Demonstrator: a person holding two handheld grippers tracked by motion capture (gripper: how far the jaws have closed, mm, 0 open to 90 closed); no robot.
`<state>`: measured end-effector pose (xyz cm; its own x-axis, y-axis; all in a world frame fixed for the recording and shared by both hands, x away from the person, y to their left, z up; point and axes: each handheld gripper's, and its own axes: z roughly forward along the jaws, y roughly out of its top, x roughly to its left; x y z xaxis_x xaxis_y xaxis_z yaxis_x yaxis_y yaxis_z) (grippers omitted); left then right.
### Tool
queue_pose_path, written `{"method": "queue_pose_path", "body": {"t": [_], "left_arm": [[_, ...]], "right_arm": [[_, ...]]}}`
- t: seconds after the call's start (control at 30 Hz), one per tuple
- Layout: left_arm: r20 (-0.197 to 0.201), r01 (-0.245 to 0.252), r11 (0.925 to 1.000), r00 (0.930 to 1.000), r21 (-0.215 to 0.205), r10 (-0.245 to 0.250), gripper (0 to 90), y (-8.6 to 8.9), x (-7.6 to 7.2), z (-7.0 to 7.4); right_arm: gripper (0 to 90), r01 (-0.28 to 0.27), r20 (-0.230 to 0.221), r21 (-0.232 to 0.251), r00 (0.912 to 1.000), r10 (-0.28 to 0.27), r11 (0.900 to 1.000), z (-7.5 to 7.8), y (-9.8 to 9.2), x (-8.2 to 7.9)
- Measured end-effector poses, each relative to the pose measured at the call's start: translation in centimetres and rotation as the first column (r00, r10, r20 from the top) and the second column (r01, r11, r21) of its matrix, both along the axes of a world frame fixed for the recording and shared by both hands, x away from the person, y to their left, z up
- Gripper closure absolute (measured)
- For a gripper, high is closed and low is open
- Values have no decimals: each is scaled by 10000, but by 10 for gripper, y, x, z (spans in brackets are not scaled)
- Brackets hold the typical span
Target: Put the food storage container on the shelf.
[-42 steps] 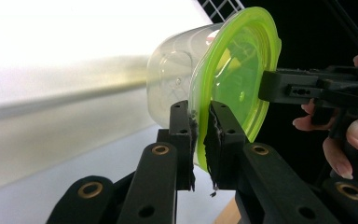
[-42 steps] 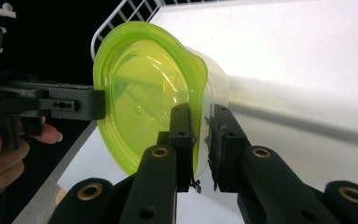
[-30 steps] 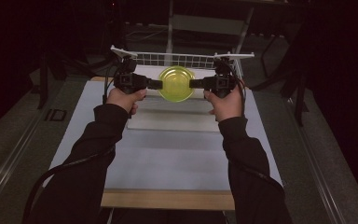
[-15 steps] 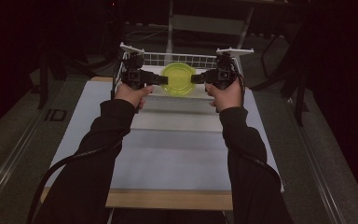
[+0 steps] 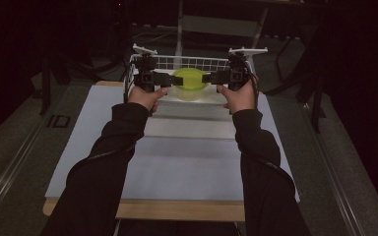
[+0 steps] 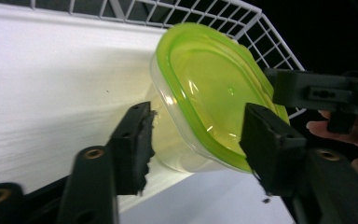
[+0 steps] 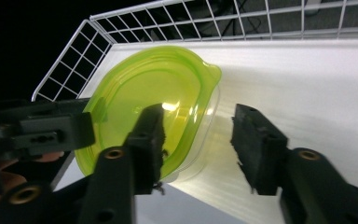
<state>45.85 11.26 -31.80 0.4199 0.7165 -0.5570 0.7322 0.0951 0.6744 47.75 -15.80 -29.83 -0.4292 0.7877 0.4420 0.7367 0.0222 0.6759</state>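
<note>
A clear plastic container with a lime-green lid (image 5: 191, 84) hangs between my two grippers at the far end of the table, just over the white wire basket (image 5: 199, 62). My left gripper (image 5: 169, 79) holds its left side and my right gripper (image 5: 208, 77) its right side. In the left gripper view the container (image 6: 205, 79) sits between the jaws of my left gripper (image 6: 196, 135), one on the lid, one on the clear base. In the right gripper view my right gripper (image 7: 198, 135) straddles the container (image 7: 140, 88) the same way.
The basket's wire walls (image 7: 74, 56) rise behind and beside the container, and its white floor (image 6: 51, 70) lies below it. A long white mat (image 5: 187, 162) covers the table towards the near wooden edge. Dark floor and stands surround the table.
Both hands have carried the container away from the person, from the mat's far end to over the basket. The grip looks unchanged.
</note>
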Motion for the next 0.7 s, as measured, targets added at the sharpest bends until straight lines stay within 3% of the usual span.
{"method": "queue_pose_path", "body": {"t": [0.1, 0.3, 0.43, 0.6, 0.7], "left_arm": [[232, -38, 9994, 9997, -344, 46, 369, 8, -5, 5], [652, 110, 9995, 9978, -280, -91, 354, 20, -20, 8], [1223, 142, 9999, 9924, -78, -132, 350, 21, -40, 7], [1687, 708, 9971, 9828, 295, -748, 348, 15, -63, 0], [1979, 789, 9963, 9766, 346, -843, 348, 16, -75, -7]], "right_arm": [[491, -98, 132, -17, 9999, 98, 10000, 4, -3, -4], [470, -331, 568, -338, 9978, 350, 9989, 11, -4, -21], [468, -519, 882, -194, 9947, 534, 9985, 12, -4, -36], [470, -828, 1362, -288, 9869, 860, 9961, 9, 0, -56], [481, -1190, 1513, -343, 9808, 1229, 9923, 1, 6, -66]]}}
